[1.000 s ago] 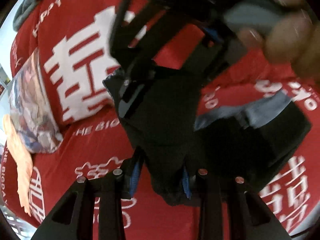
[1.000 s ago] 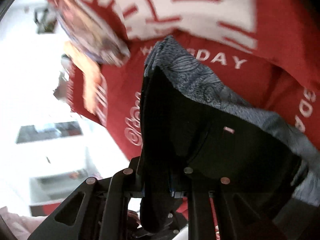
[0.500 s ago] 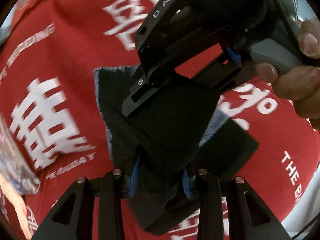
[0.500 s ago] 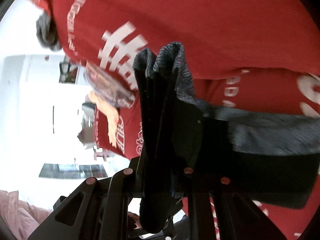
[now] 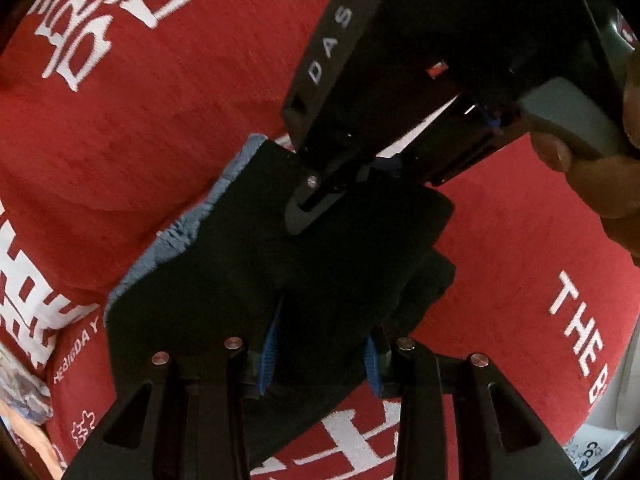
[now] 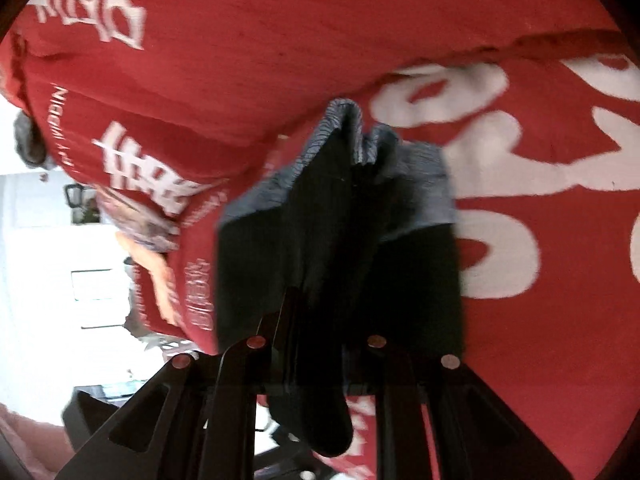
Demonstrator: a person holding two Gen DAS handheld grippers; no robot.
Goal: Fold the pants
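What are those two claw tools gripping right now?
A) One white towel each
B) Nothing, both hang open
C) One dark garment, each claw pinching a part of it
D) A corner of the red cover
C: the dark pants sit bunched between the left gripper's blue pads, and the right gripper pinches the same dark cloth above the red cover.

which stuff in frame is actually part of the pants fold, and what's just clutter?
In the job:
- dark pants
- left gripper, shut on them
- right gripper, shut on them
- red printed cloth under it all

Lying about:
- patterned fabric and orange piece at the cloth's edge
- grey bundle
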